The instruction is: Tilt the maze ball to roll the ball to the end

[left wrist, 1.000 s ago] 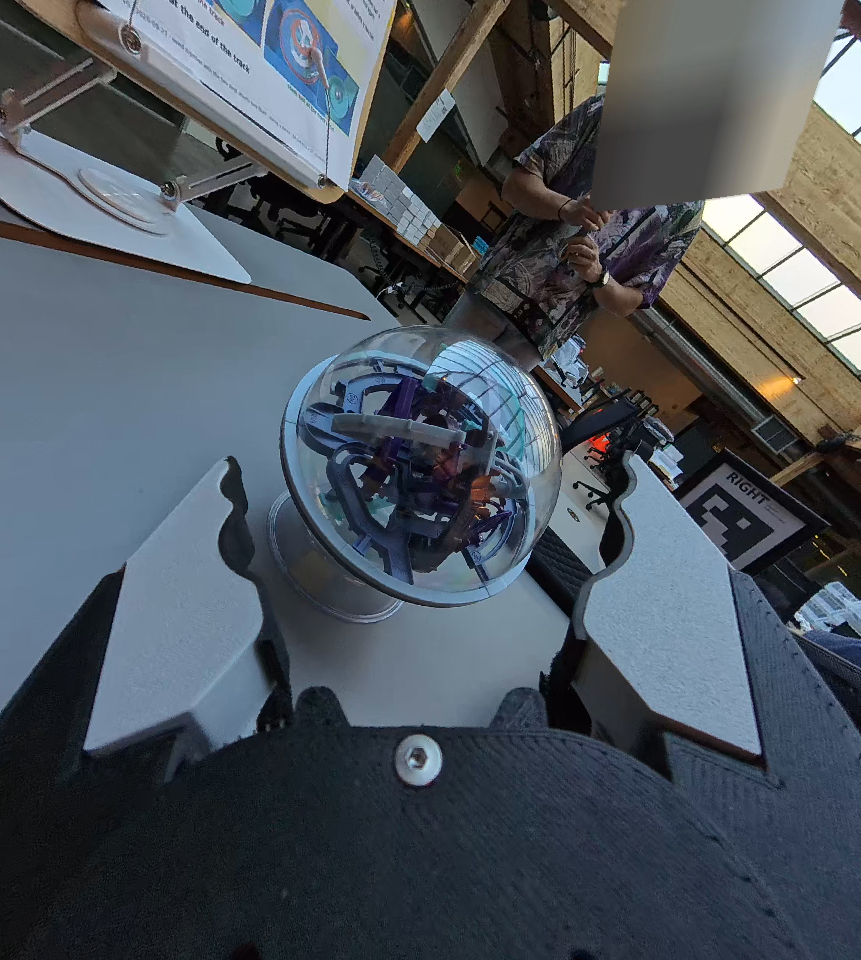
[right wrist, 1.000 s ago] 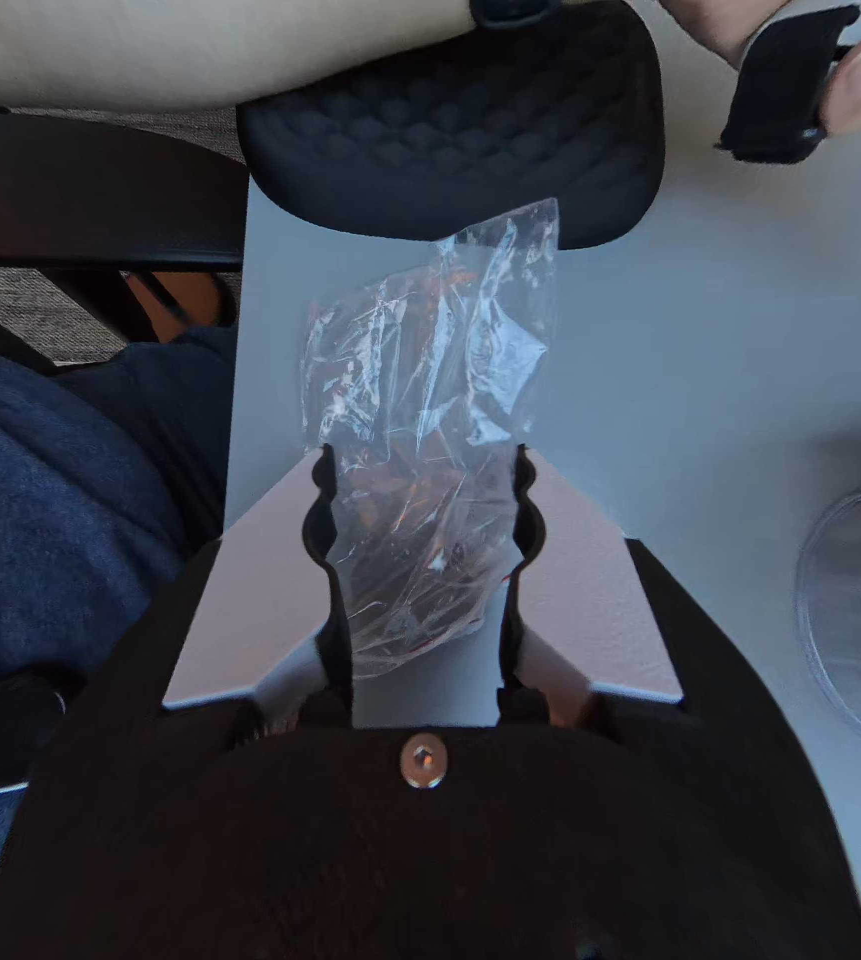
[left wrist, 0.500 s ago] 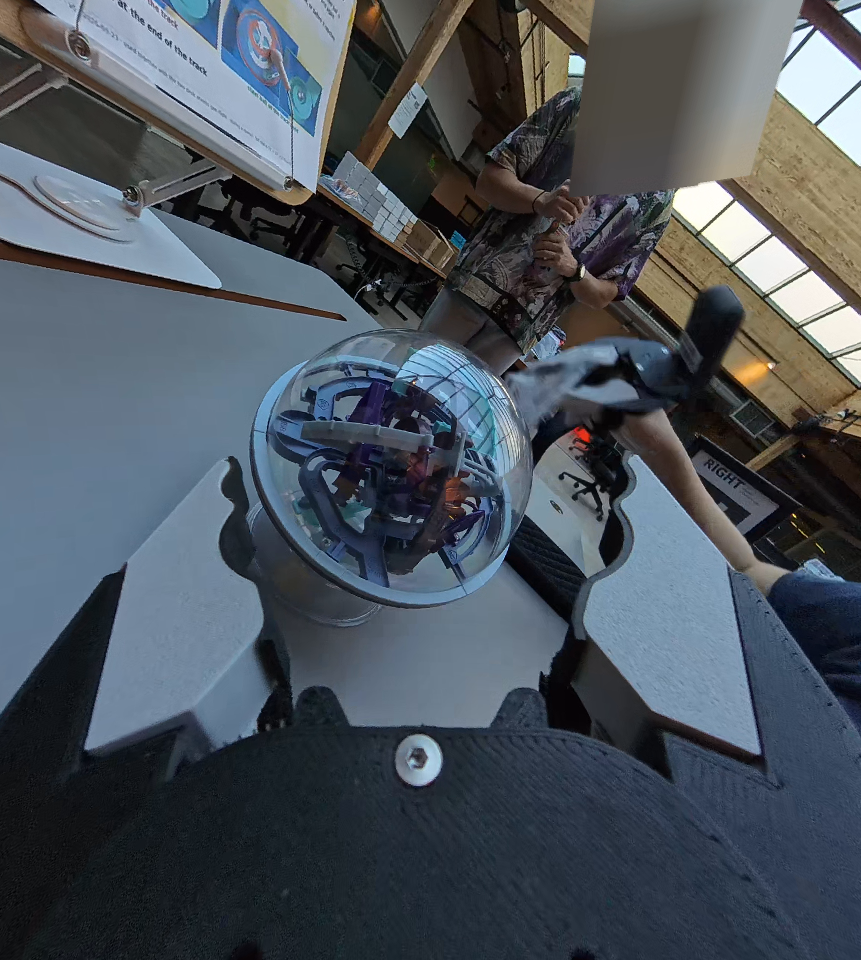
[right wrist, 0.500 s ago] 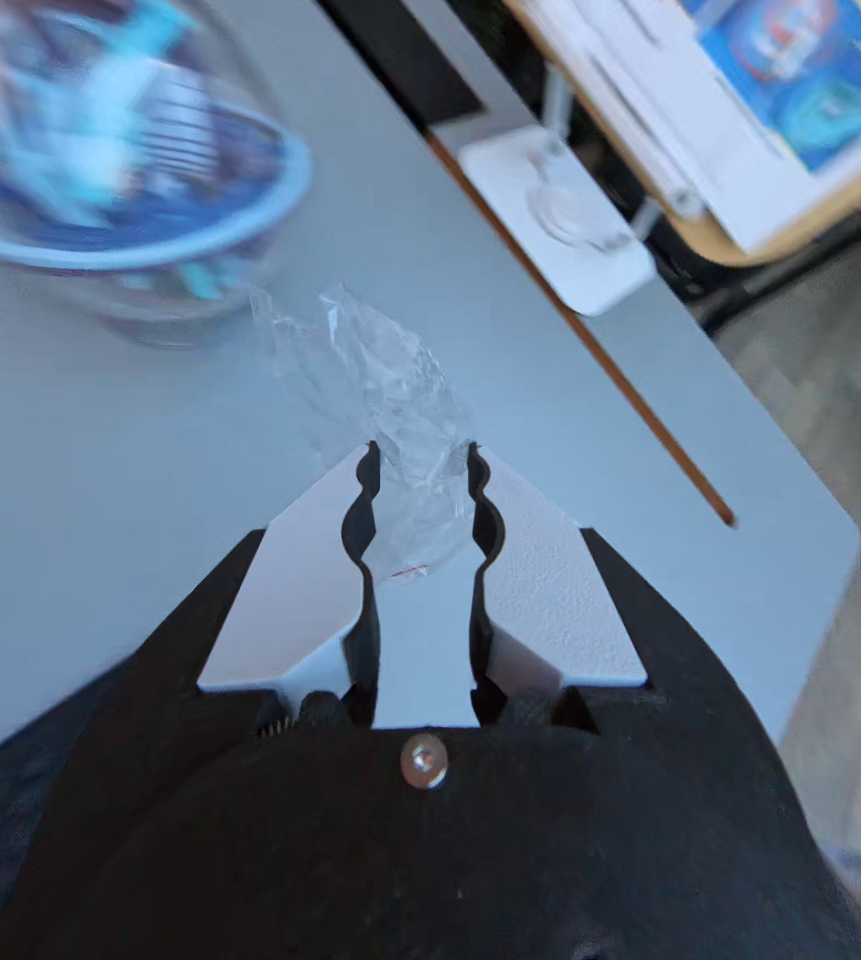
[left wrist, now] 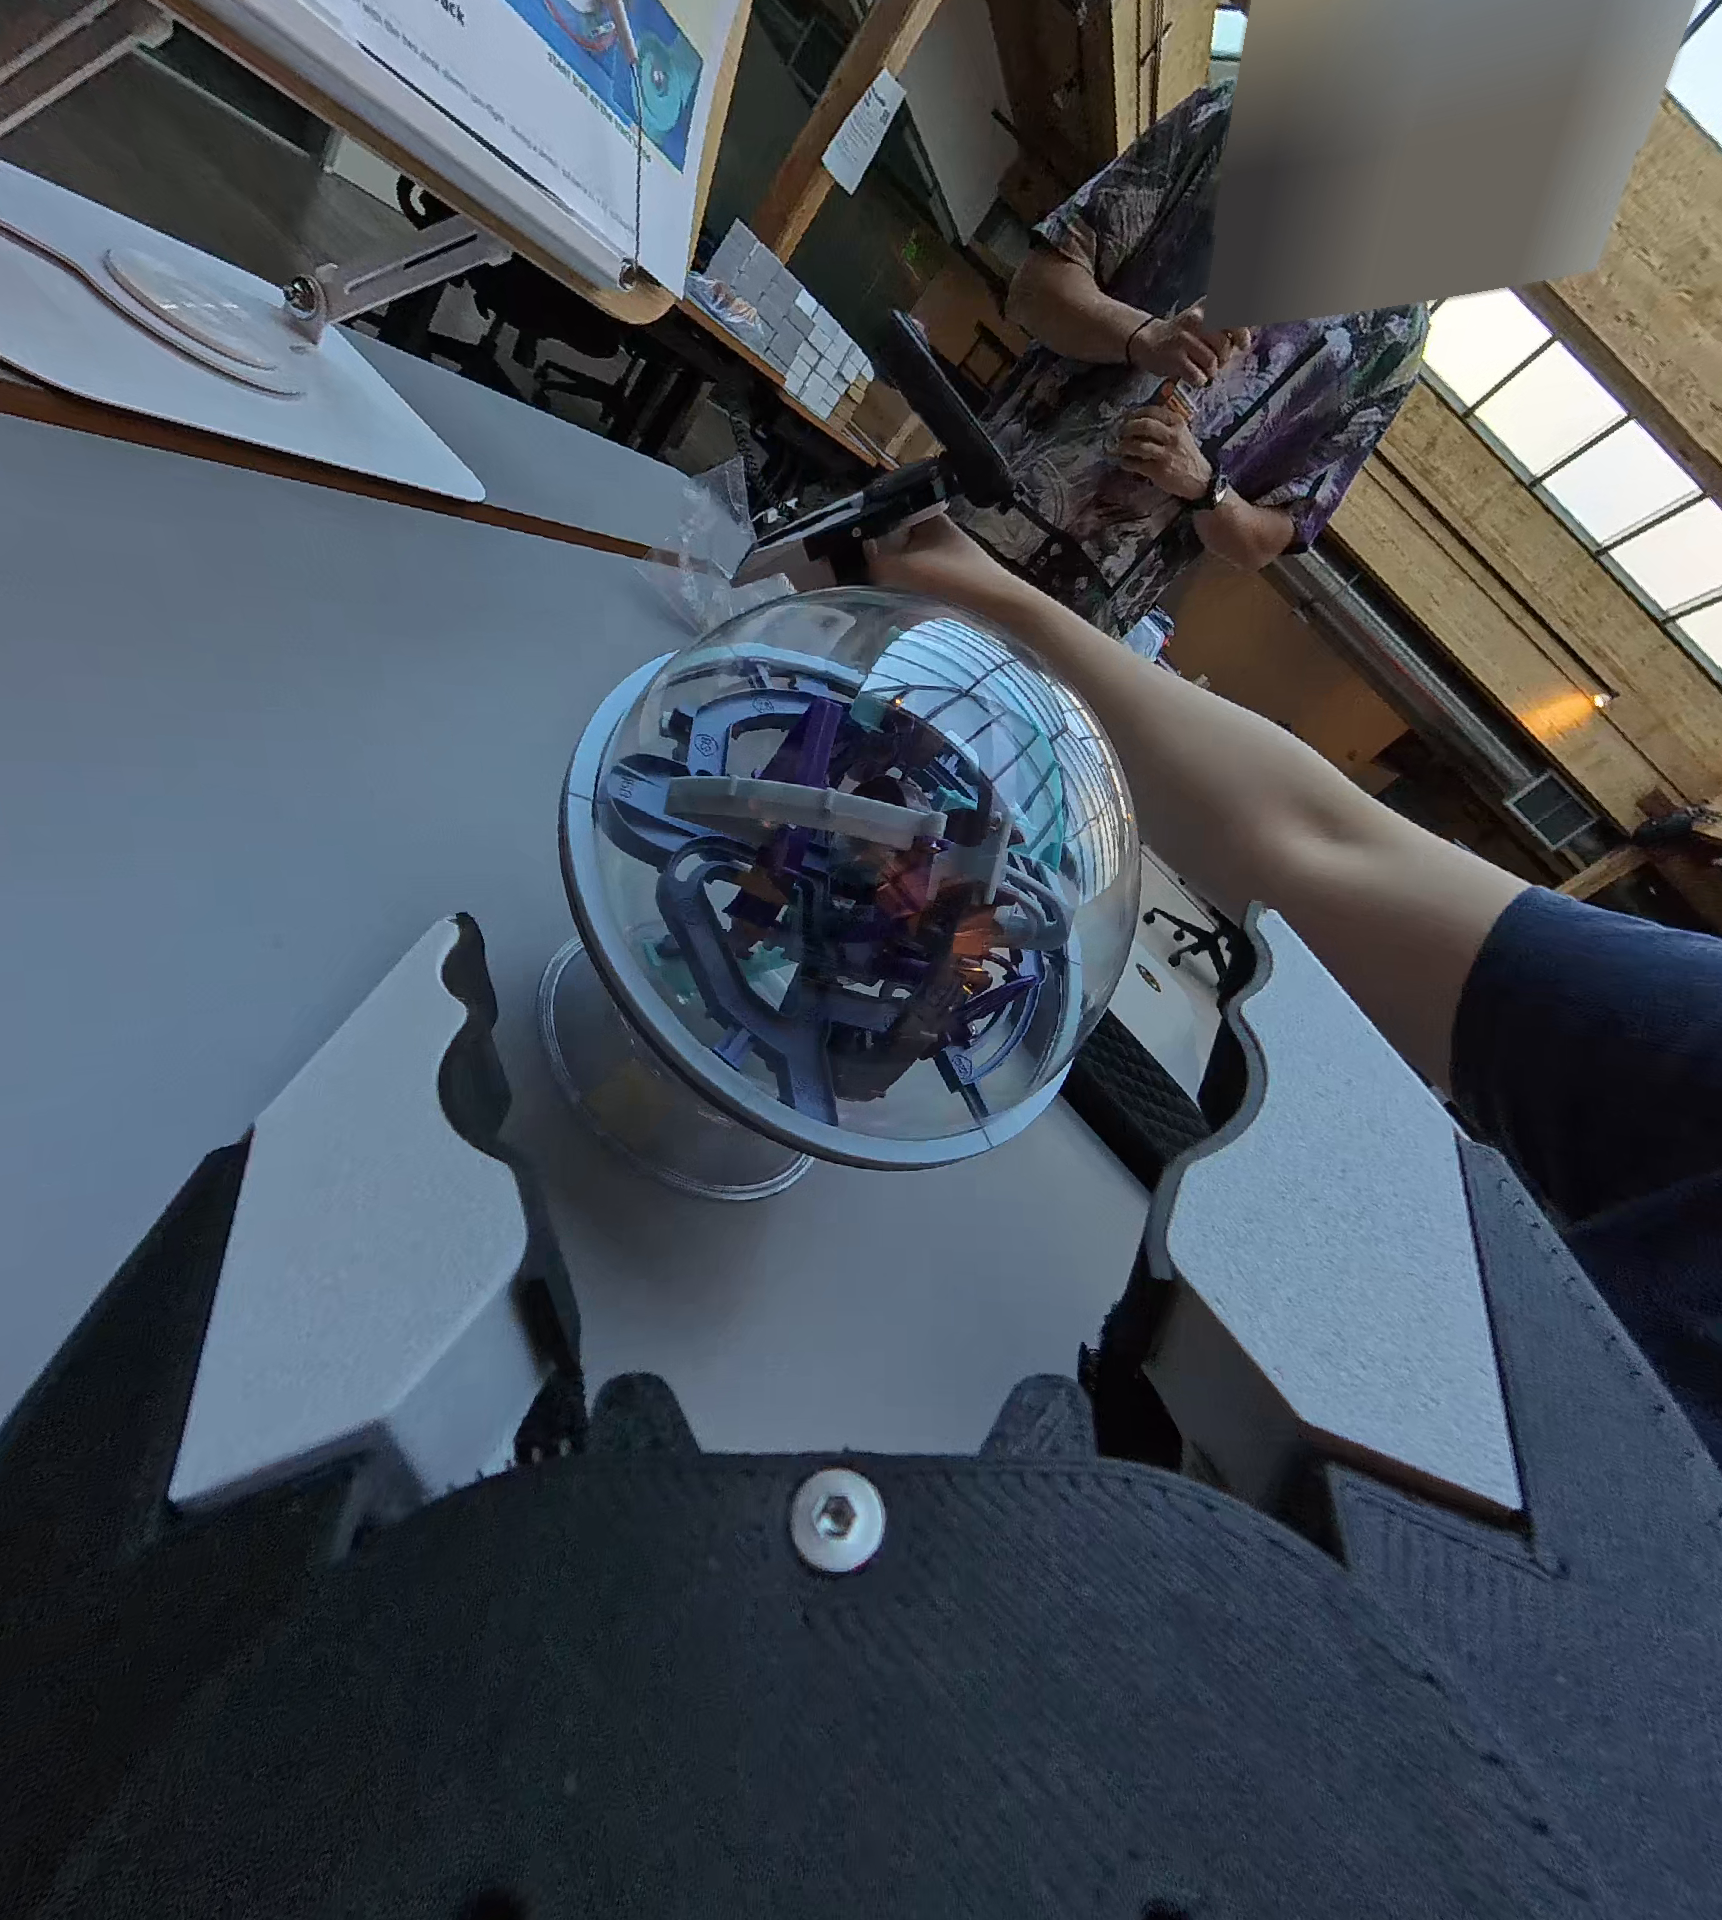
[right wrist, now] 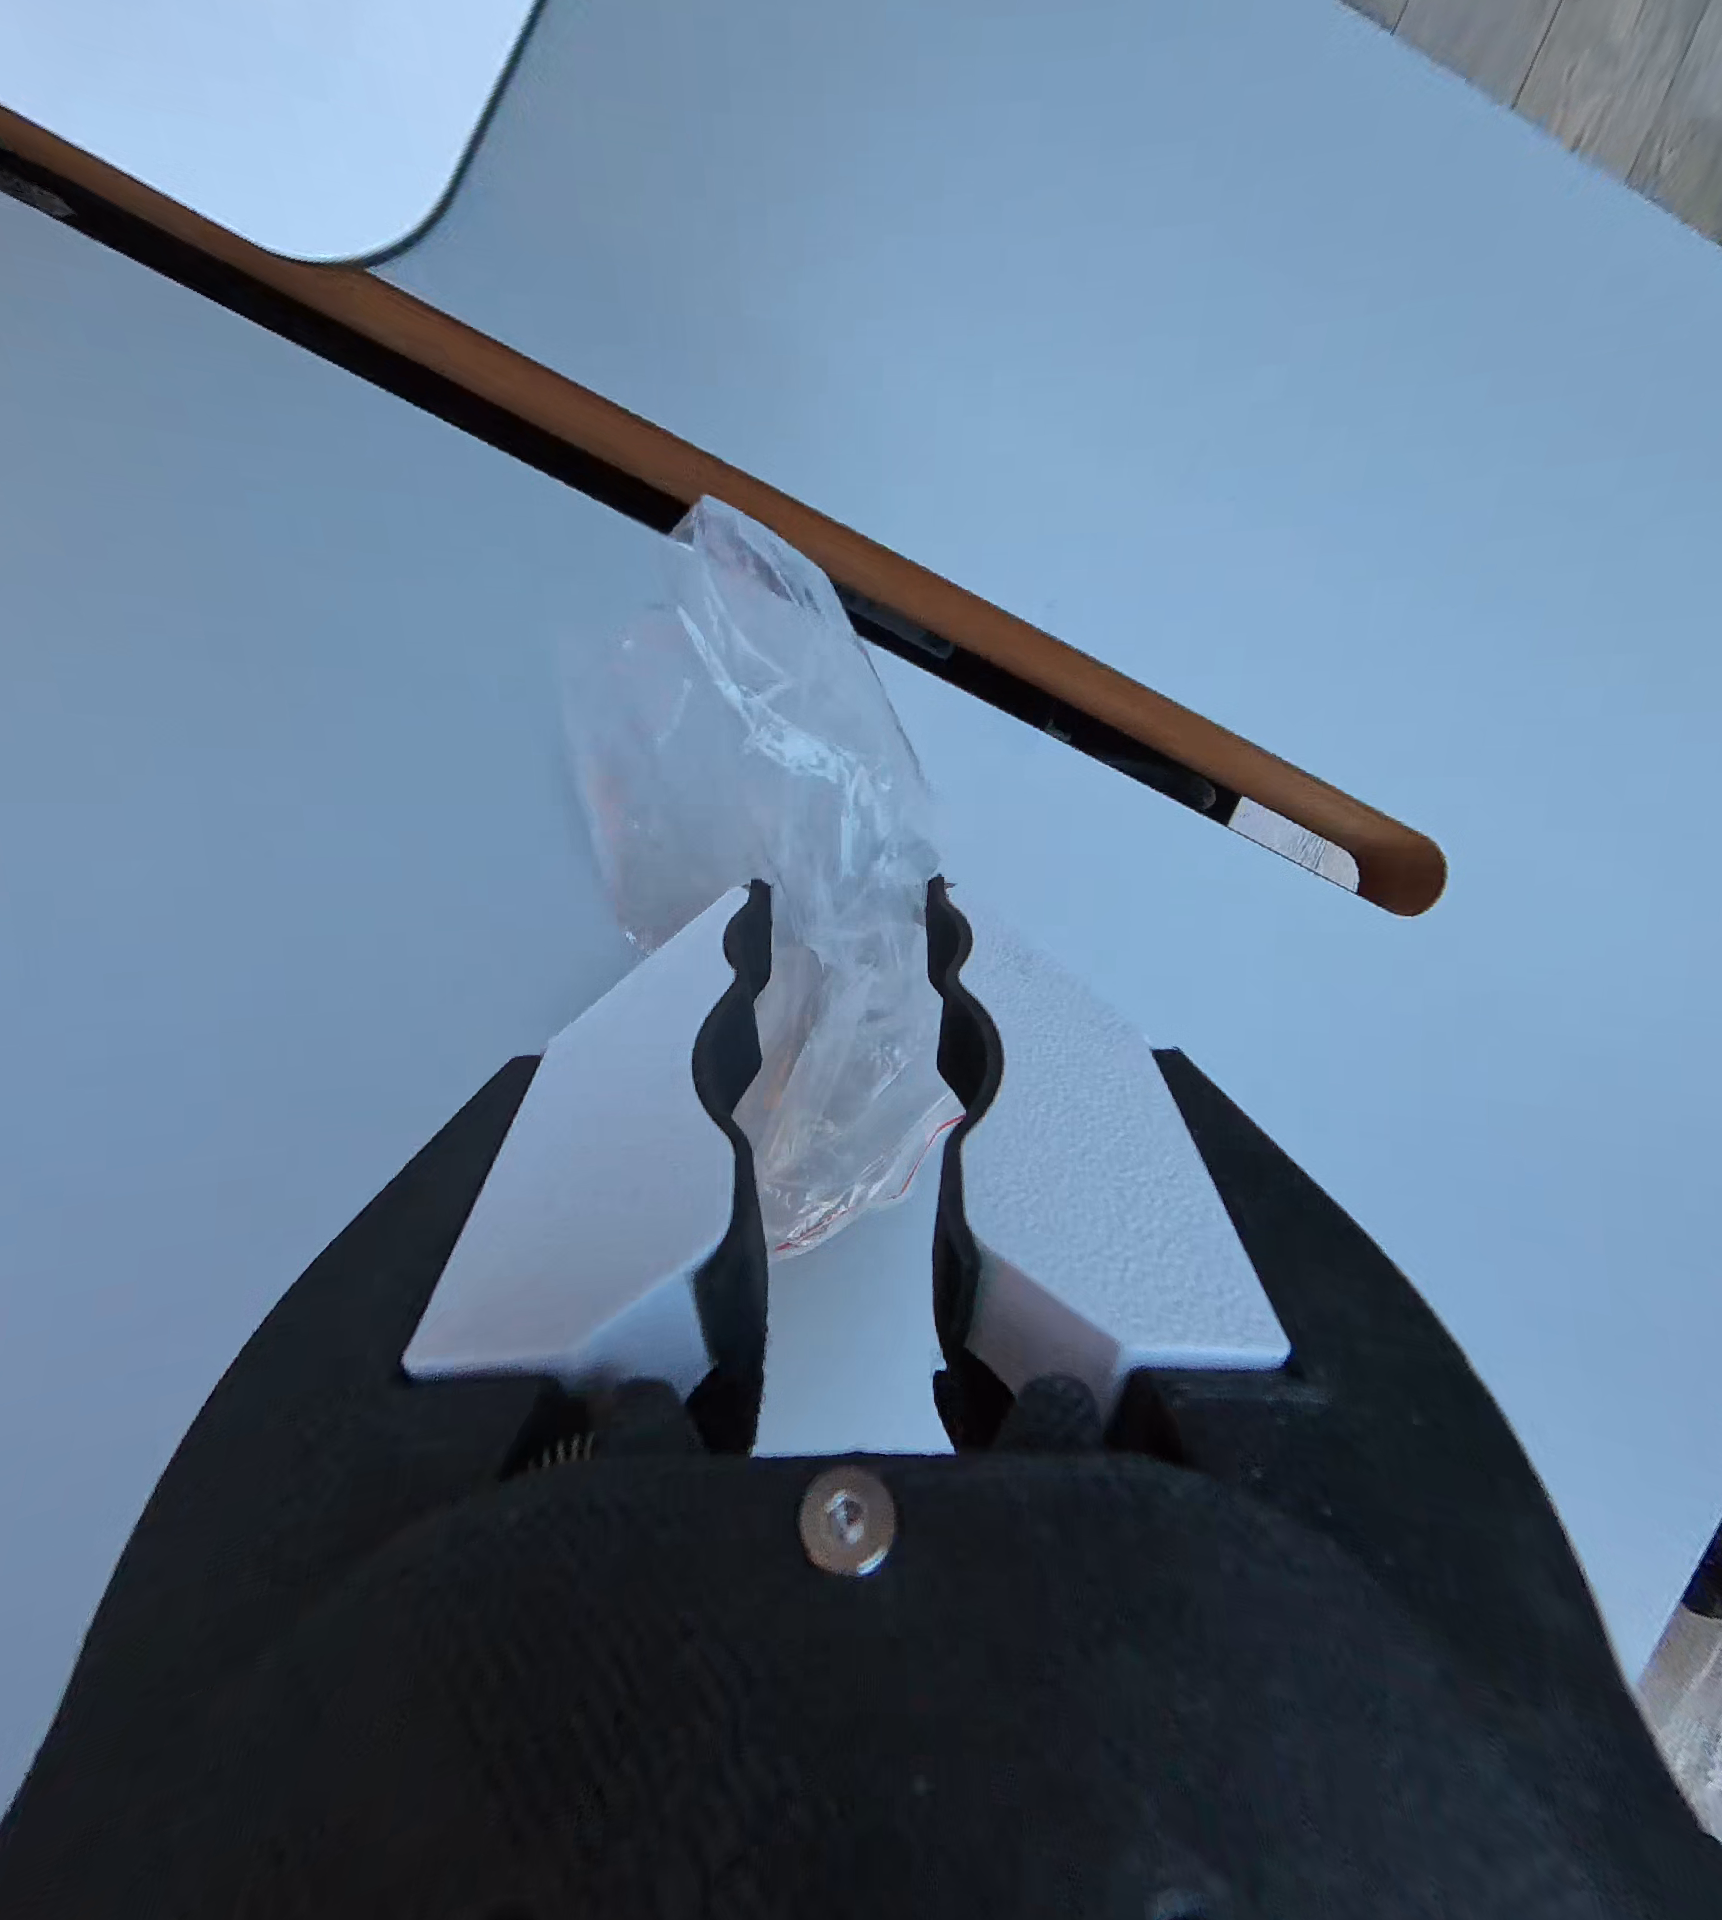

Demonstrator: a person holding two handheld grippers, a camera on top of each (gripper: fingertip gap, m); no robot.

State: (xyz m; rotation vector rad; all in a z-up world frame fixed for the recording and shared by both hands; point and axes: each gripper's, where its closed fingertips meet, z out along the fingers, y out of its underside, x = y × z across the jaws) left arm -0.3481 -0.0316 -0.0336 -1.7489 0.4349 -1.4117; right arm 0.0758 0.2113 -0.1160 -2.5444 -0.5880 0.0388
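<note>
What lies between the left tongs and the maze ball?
In the left wrist view, only bare grey table lies between the open left tongs and the maze ball, which rests on its clear stand.

surface: pale grey table (left wrist: 161, 727) with wood edge (right wrist: 836, 566) | walls: wood-panelled wall (left wrist: 1605, 499), timber beams (left wrist: 836, 114) | light: daylight through skylight windows (left wrist: 1584, 468) | floor: grey planks (right wrist: 1667, 114)

Maze ball (left wrist: 852, 883) hides its stand (left wrist: 628, 1091) (mostly).

A grey table (left wrist: 161, 727) bears the maze ball's clear stand (left wrist: 628, 1132).
</note>
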